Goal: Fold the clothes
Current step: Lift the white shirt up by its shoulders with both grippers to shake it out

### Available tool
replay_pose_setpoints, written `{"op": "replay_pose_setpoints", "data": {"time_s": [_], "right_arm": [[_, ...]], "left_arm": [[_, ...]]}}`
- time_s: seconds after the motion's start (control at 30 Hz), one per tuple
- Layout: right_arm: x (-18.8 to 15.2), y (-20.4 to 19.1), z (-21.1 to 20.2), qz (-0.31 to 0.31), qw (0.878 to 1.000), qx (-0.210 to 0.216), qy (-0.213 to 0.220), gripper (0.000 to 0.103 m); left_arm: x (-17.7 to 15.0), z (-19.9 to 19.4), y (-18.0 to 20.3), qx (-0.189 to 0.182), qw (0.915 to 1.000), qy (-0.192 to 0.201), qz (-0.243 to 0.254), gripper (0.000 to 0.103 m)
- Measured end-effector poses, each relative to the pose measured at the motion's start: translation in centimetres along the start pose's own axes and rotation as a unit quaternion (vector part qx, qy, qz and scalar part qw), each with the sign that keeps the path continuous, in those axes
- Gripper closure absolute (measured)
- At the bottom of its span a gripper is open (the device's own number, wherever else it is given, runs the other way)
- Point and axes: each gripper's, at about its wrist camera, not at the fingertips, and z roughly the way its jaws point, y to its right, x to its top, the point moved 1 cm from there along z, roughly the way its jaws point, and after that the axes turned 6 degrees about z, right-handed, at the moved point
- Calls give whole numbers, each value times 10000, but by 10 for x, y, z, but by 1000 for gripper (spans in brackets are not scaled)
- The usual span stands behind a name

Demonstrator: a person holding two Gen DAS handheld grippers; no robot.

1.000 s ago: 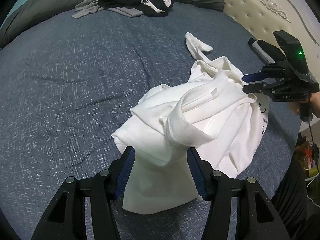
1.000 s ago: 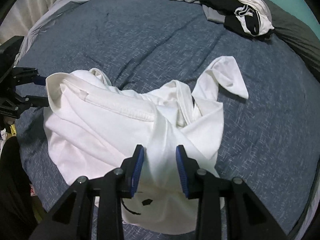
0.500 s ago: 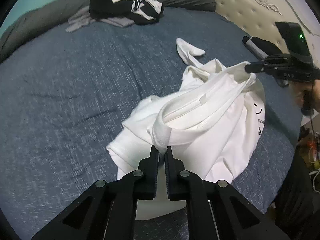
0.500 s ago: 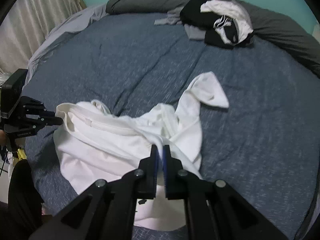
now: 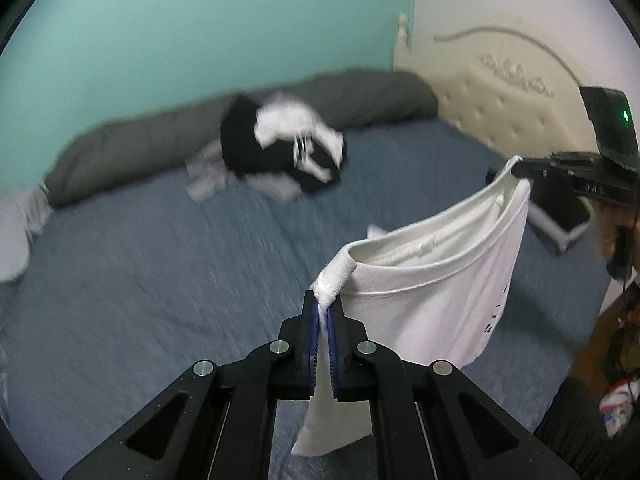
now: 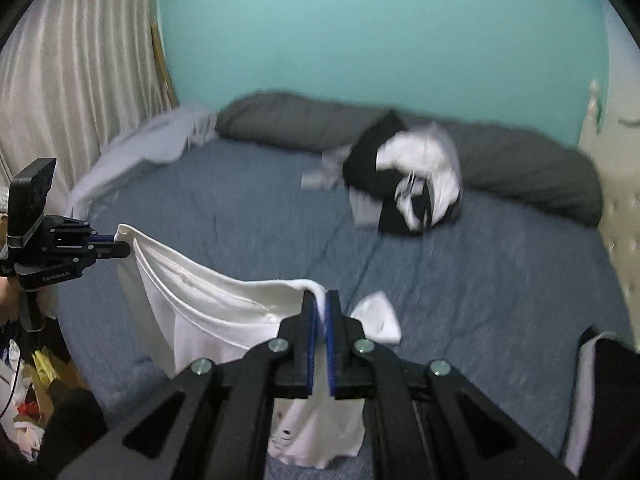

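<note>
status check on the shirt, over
Left tongs shut on shirt. Right tongs shut on shirt too. Shirt hangs stretched between them above the bed. Nothing in the way.

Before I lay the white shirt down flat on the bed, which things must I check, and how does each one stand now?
1. Left gripper closed on the white shirt: ok, fabric is pinched between its blue pads.
2. Right gripper closed on the shirt: ok, fabric sits between its fingers.
3. Shirt top edge stretched between both grippers: not ok, it sags in a curve.
4. Shirt lifted off the bed: cannot tell, its lower hem is hidden behind the grippers.
5. Landing area free: ok, the blue cover in front is bare; the clothes pile lies far back near the grey pillow.
6. Sleeves hanging straight: cannot tell; one white piece shows beside the right gripper.
</note>
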Motion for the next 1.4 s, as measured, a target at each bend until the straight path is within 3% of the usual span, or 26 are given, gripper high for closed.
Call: {"op": "replay_pose_setpoints", "data": {"time_s": [0.2, 0.5, 0.77, 1.07, 1.4], "right_arm": [[69, -19, -82, -126, 9968, -105, 781, 99], [166, -57, -204, -495, 9825, -346, 1764, 100], [210, -80, -272, -501, 9712, -508, 2273, 100], [215, -90, -323, -381, 9636, -591, 2579, 100], [181, -123, -347, -627, 9628, -547, 2571, 100]], "left_arm": [[72, -85, -1, 390, 9965, 723, 149, 99], [168, -196, -1, 890, 9839, 1500, 388, 99], [223, -264, 5, 1081, 9741, 1937, 436, 99], [238, -316, 23, 1259, 9643, 2256, 589, 99], [202, -336, 38, 1359, 9640, 2201, 610, 99]]}}
